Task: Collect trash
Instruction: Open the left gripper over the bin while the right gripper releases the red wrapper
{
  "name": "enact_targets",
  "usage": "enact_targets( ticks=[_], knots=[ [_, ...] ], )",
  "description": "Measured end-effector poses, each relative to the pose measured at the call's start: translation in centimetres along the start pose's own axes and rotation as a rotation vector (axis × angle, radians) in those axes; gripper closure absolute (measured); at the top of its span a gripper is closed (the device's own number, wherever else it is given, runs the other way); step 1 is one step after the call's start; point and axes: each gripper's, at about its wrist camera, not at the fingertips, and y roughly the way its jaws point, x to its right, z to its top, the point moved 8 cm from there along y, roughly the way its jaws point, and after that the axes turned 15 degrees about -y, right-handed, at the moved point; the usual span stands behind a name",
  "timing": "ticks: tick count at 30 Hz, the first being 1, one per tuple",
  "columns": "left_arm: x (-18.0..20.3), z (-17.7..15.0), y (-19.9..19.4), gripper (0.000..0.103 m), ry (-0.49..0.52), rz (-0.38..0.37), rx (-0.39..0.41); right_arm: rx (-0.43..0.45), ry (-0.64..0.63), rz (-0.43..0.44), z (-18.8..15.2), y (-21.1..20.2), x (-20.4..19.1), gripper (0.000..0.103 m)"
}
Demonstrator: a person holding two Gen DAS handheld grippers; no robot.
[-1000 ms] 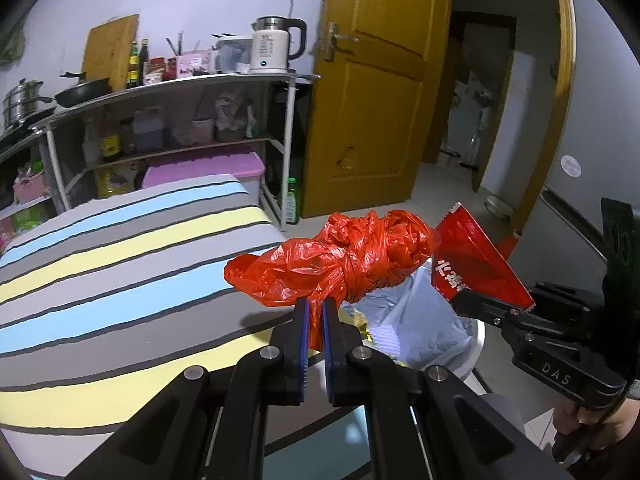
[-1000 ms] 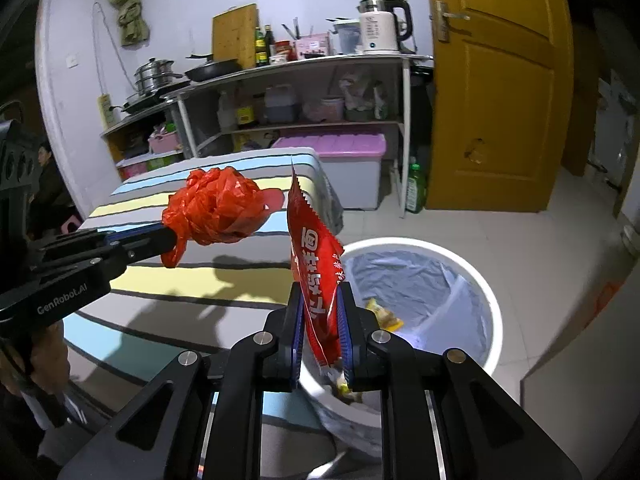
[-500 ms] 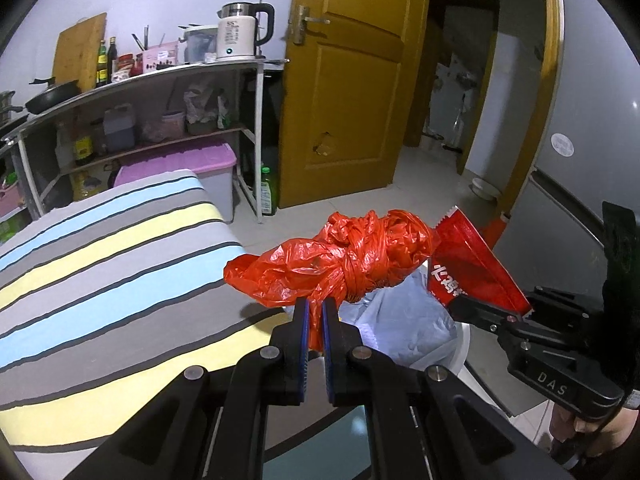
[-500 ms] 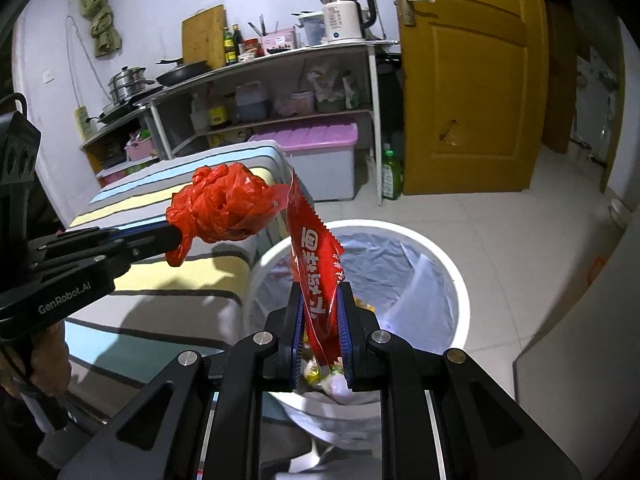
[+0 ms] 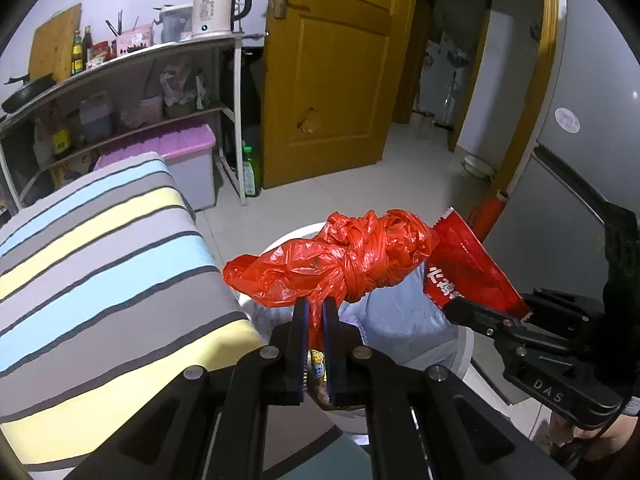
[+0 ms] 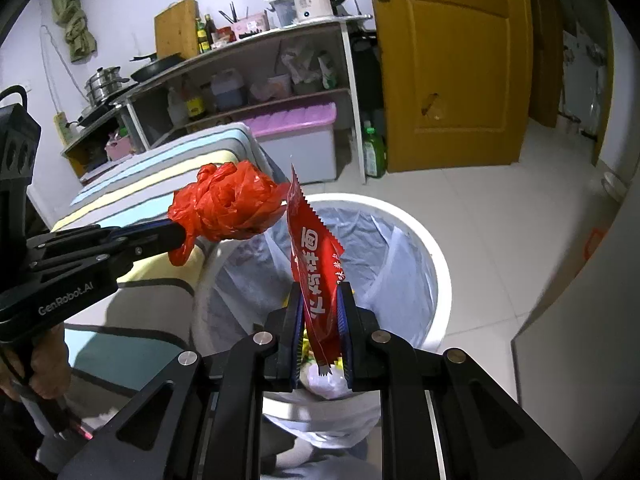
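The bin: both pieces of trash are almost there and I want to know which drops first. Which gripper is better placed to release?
Right, probably. The right gripper holds the red wrapper over the open bin, while the left gripper has its knotted red bag nearer the rim by the striped bed.

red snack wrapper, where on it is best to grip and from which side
Grip the red snack wrapper at its lower end, across the two flat faces, coming from below, as the right gripper does now. It is a thin flat packet standing upright with its serrated top edge free, so pads on the faces pinch it firmly, and it hangs over the white bin for release.
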Motion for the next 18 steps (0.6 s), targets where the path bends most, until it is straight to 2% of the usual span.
enact_targets(
  ticks=[8, 13, 18],
  knots=[
    [0.1, -0.8, 1.6, 0.096, 0.001, -0.018, -0.051, -0.046, 0.015, 0.0, -0.8, 1.3, 0.6, 0.086],
    [0.3, -1.0, 1.6, 0.095, 0.008, -0.026, -0.056, -0.062, 0.003, -0.012, -1.2, 1.6, 0.5, 0.085],
    [0.3, -1.1, 0.9, 0.094, 0.005, -0.033, -0.046, -0.043, -0.009, -0.014, -0.9, 0.9, 0.1, 0.07]
  ],
)
